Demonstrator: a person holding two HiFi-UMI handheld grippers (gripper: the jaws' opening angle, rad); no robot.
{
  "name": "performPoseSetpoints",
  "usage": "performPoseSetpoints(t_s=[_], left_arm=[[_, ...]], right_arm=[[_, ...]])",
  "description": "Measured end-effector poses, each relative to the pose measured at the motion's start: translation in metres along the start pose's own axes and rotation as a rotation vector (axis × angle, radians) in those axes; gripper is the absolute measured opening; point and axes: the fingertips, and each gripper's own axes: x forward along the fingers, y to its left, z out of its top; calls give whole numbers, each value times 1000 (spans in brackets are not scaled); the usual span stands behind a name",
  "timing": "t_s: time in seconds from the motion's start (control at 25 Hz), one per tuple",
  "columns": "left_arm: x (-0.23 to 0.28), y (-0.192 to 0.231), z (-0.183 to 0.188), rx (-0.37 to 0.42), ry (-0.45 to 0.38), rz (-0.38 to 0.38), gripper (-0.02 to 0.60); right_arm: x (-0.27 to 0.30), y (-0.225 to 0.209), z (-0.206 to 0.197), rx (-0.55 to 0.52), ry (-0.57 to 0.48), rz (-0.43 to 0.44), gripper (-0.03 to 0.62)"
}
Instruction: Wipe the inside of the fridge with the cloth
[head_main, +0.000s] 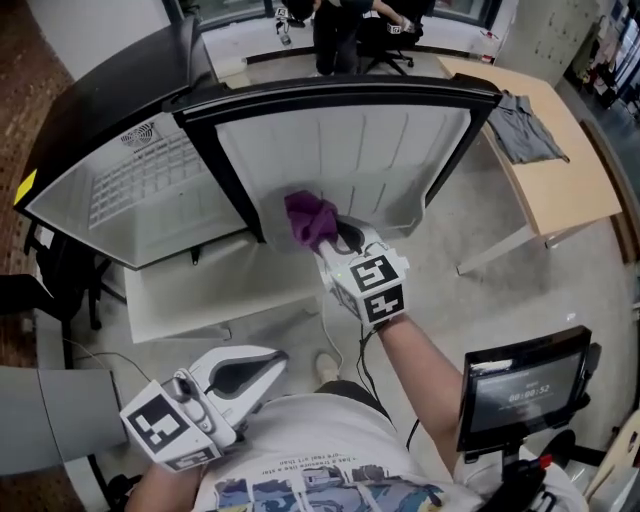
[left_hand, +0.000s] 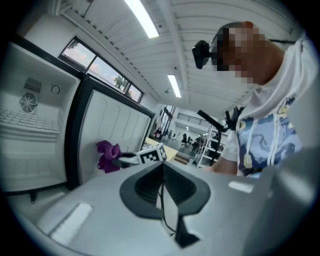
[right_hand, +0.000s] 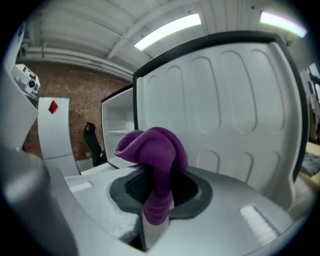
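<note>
Wiping stroke, as I judge it: right gripper (head_main: 343, 240) has its jaws clamped on the bunched purple cloth (head_main: 310, 218), at the lower edge of the ribbed white inner panel (head_main: 380, 150) of the open black-framed fridge (head_main: 330, 95). Contact unclear. Left gripper (head_main: 262, 366) hangs low by the torso, jaws together, nothing held. To do it well: press the cloth flat, follow the ribs, work the grooves.

Nothing is reading clearly as a word. A small screen (head_main: 520, 392) is showing pale digits split by colons, too blurred to make out. The shirt (head_main: 300, 480) is carrying one line of tiny print, unreadable. The left gripper (head_main: 278, 358) and right gripper (head_main: 338, 235) are wearing black-and-white square markers without letters. A red diamond sign (right_hand: 53, 107) is sitting on a white panel (right_hand: 55, 137).
</note>
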Motion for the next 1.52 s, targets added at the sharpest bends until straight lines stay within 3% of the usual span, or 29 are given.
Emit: performPoseSetpoints(t_s=[0.16, 0.36, 0.68, 1.12, 1.52], left_arm=[[-13, 6, -2, -10, -4, 30, 8], [-24, 12, -6, -23, -4, 59, 8], [-22, 16, -7, -31, -2, 55, 8], [12, 3, 0, -47, 10, -25, 8], [45, -5, -4, -9, 39, -84, 8]], right_arm=[[31, 40, -22, 234, 38, 144, 78], [55, 44, -56, 369, 124, 165, 78], [48, 7, -71, 348, 166, 82, 78], [16, -49, -86, 347, 180, -30, 78], [-33, -116, -103, 345, 166, -203, 78]])
